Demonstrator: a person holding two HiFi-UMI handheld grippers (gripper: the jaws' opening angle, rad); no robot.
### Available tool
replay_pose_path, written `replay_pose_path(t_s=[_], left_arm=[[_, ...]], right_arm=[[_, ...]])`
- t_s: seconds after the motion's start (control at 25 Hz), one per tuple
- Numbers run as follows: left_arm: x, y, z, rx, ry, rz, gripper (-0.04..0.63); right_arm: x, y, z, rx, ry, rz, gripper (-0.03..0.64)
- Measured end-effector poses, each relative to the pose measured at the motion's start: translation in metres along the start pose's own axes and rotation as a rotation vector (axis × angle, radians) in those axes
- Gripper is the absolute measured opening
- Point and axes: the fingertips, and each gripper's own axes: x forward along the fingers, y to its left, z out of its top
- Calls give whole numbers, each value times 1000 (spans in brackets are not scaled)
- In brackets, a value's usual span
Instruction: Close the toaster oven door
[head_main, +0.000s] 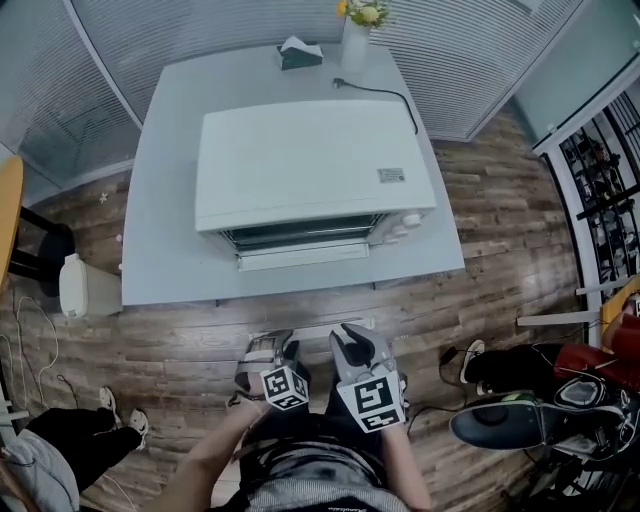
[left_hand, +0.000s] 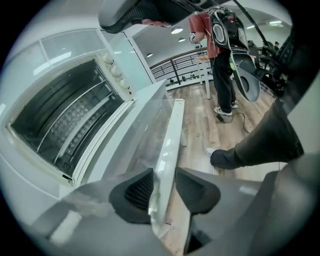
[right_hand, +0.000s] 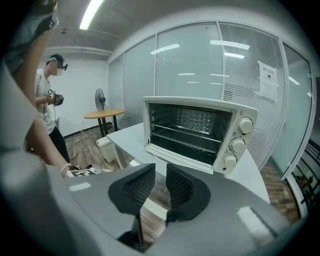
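Observation:
The white toaster oven (head_main: 310, 165) stands on the grey table (head_main: 160, 250), its door (head_main: 305, 257) folded down open toward me. Both grippers hang over the wooden floor, short of the table's front edge. My left gripper (head_main: 268, 345) is rolled on its side; in its own view the jaws (left_hand: 164, 187) stand apart, with the table's pale front edge (left_hand: 172, 135) lined up in the gap and the open oven cavity (left_hand: 65, 125) to the left. My right gripper (head_main: 355, 340) faces the oven (right_hand: 195, 130) squarely, and its jaws (right_hand: 161, 182) are slightly apart with nothing between them.
A vase of flowers (head_main: 355, 35), a tissue box (head_main: 298, 52) and a power cord (head_main: 385, 95) sit behind the oven. A white bin (head_main: 85, 288) stands left of the table, bags (head_main: 560, 400) lie on the floor to the right. People stand nearby (left_hand: 220, 55) (right_hand: 47, 100).

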Motion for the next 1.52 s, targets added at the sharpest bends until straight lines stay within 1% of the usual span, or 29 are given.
replay_pose_path(t_s=[0.16,0.4,0.64,0.88,1.2,1.36,1.52], left_arm=[[-1,0,0,1,12,-30,146],[-14,1,6,-7,4,-60,127],[-35,6,16,-67,-44,-84,112],[-60,19,29,-82,-99,-75,98],[-88,36,46,-75,-167,-43,78],[-99,46,52,-94,-191,-48,77],[-111,57,60,-90,-219,-29,72]], right_arm=[[-1,-1,0,-4,-1,-3,69],[-4,-3,0,-3,1,-13,69],[-4,-1,-6,1,6,-15,69],[-3,5,-7,-7,9,-5,69],[-6,7,-10,-25,11,-7,69],[-8,6,-14,-48,37,-19,69],[-10,10,-13,-84,40,5,69]])
